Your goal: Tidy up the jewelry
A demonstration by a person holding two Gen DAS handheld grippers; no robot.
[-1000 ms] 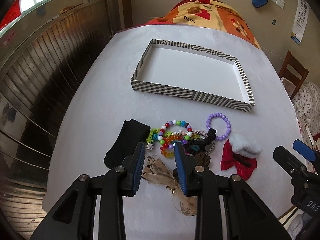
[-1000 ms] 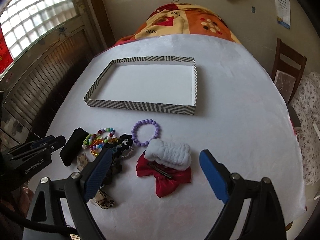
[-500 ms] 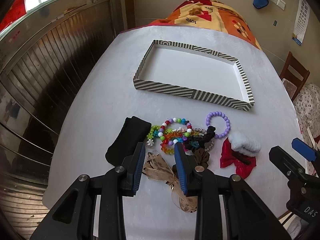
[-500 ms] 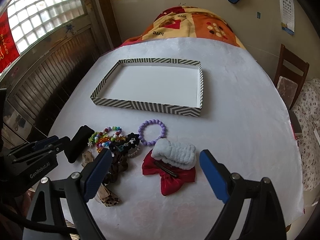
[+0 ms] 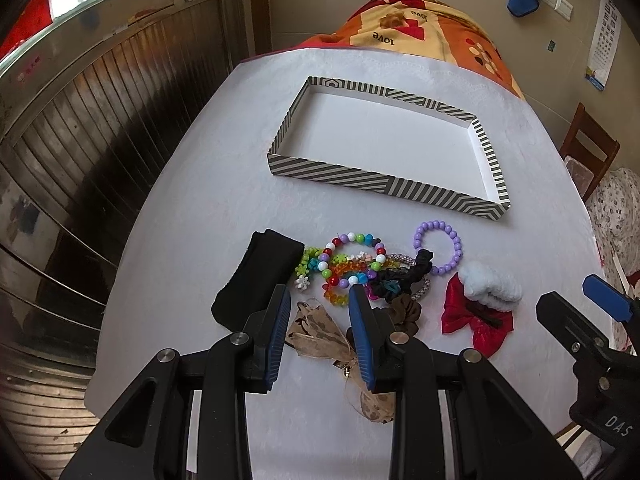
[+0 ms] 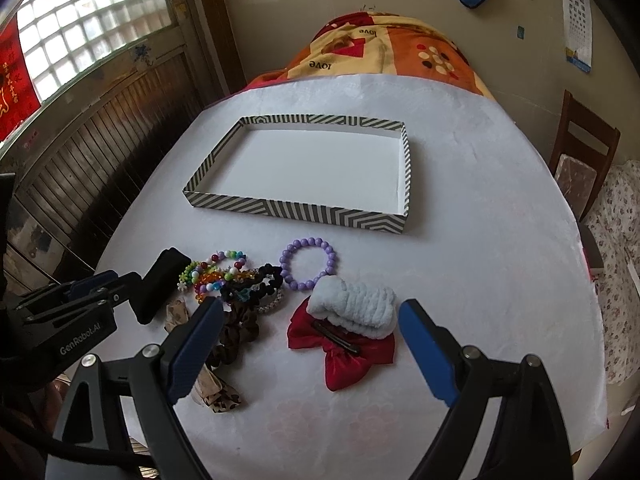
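A striped tray (image 5: pixel 384 189) (image 6: pixel 296 210) lies empty on the white table. In front of it lies a pile: a black band (image 5: pixel 260 276) (image 6: pixel 158 284), colourful bead bracelets (image 5: pixel 352 264) (image 6: pixel 216 274), a purple bead bracelet (image 5: pixel 438 246) (image 6: pixel 308 264), dark scrunchies (image 5: pixel 404 280), a tan bow (image 5: pixel 324 332), a white fluffy band (image 5: pixel 490 286) (image 6: pixel 354 306) on a red bow (image 5: pixel 480 324) (image 6: pixel 344 350). My left gripper (image 5: pixel 320 300) is partly open and empty, above the tan bow. My right gripper (image 6: pixel 308 314) is wide open and empty, near the white band.
An orange patterned blanket (image 6: pixel 380 50) covers the table's far end. A wooden chair (image 6: pixel 580 160) stands at the right. A wood-panelled wall (image 5: pixel 80 120) runs close along the left edge.
Both grippers have drawn back and up from the pile, so more of the table shows. Nothing on the table has moved.
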